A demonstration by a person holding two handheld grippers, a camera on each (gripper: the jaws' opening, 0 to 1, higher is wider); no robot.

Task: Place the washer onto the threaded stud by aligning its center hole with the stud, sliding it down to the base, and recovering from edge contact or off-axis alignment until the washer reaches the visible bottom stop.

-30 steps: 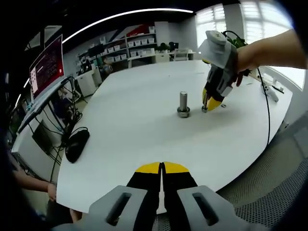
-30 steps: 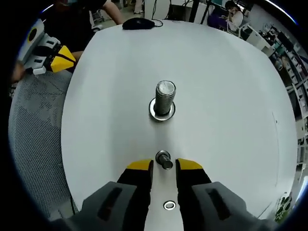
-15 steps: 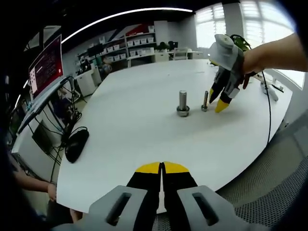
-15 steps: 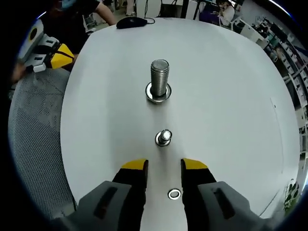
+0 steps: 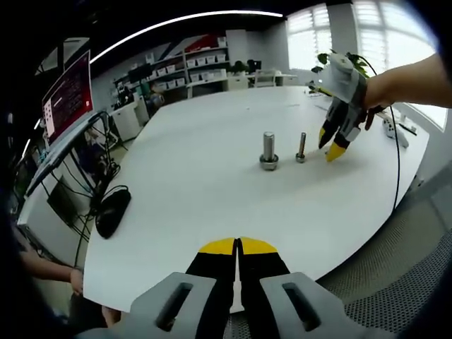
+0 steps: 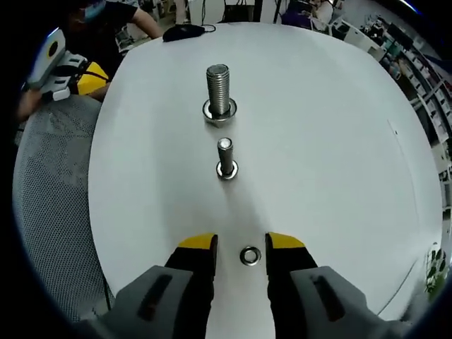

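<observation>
The washer, a small flat ring of bright metal [image 6: 250,256], lies loose on the white round worktop [image 6: 339,162], right between the two yellow-tipped jaws of the right claw [image 6: 241,245]. A second ago those jaws stood about the small slim steel stud [image 6: 227,157]; half a second ago they had drawn back, with the washer low between the grey arms. Now the right claw has pulled back further, so the washer sits level with the yellow tips. The jaws stand apart, wider than the ring, and grip nothing; whether a tip brushes the washer's edge I cannot tell. I judge that the stud has just been let go, standing upright on its base, and that the washer pick-up comes next. The ring lies flat, so the tips will likely have to pinch its rim cleanly or it may skate away.

Beyond the washer, well apart from it, the small stud stands upright, and just past it the larger threaded steel stud with a washer-like collar at its foot [image 6: 218,93]. Further off, at the worktop's far edge, lies a black computer mouse [image 6: 182,32].

In the left gripper view the left claw [image 5: 238,246] hangs over the worktop's near edge, its yellow tips pressed together on nothing, as it was a second ago. Across the worktop both studs stand side by side, the right claw hovering beside the slim one.
</observation>
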